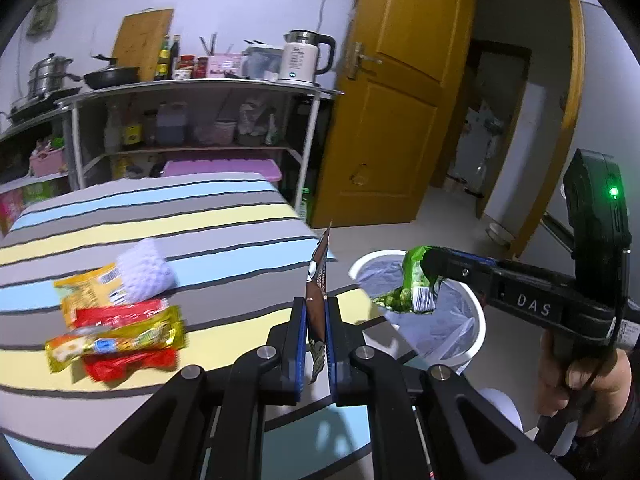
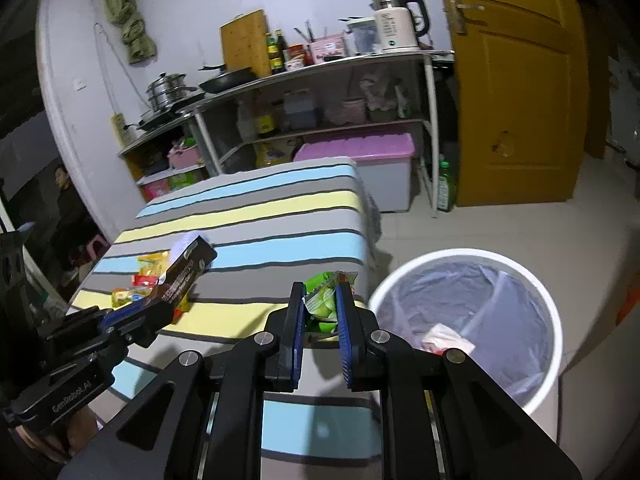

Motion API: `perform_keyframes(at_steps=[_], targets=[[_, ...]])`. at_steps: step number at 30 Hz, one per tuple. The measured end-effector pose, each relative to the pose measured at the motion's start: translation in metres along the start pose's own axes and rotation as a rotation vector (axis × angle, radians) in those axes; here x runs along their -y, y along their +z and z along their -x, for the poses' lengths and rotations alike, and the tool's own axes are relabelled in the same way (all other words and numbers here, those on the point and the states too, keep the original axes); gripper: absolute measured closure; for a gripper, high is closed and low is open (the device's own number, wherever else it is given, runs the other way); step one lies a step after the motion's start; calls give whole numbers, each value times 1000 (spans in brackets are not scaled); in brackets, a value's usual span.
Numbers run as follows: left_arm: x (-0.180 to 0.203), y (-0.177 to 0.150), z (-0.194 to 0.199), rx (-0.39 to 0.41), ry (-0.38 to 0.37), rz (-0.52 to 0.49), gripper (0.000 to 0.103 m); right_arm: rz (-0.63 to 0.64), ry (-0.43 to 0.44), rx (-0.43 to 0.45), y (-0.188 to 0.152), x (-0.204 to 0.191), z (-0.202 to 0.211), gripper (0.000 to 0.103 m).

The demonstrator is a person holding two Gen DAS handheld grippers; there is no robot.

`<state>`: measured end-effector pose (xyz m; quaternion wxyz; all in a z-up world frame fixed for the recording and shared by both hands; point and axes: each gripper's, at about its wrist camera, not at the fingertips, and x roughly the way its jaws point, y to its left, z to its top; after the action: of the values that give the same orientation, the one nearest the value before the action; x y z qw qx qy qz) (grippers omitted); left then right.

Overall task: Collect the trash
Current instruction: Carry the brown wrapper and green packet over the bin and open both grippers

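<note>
L gripper (image 1: 316,332) is clamped on a brown wrapper (image 1: 318,280), held upright; R gripper (image 2: 320,316) is clamped on a green wrapper (image 2: 326,300). Bin (image 2: 556,320) is seen just right of both, R nearer. More wrappers (image 1: 116,328) are left on the worktop (image 1: 200,216).

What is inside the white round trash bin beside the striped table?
The white round trash bin holds a translucent grey liner bag with a crumpled red-and-white wrapper at the bottom. The right gripper's finger hides the near edge.

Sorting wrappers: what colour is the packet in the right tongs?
Green crinkled snack packet, clearest in the left wrist view.
</note>
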<state>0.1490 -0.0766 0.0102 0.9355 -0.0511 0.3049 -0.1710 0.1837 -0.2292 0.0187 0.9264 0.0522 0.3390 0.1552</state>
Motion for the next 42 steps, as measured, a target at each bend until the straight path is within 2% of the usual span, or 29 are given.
perform_keyframes(at_steps=[15,24,30,37,42], targets=[[61,15,-58,-57,-103,-69,95,-110,-90,10,-12,70,17,88],[86,9,-94,-113,-146,-83,95,-164,-125,-9,-22,105,16,87],[93,7,-115,-146,-168,-85,95,-195,-133,-30,-26,120,9,87],[95,7,-129,-166,-180,-89,94,-213,-146,-42,-28,130,5,75],[91,8,-132,-169,-186,-78,92,-216,-151,-38,-28,131,5,74]])
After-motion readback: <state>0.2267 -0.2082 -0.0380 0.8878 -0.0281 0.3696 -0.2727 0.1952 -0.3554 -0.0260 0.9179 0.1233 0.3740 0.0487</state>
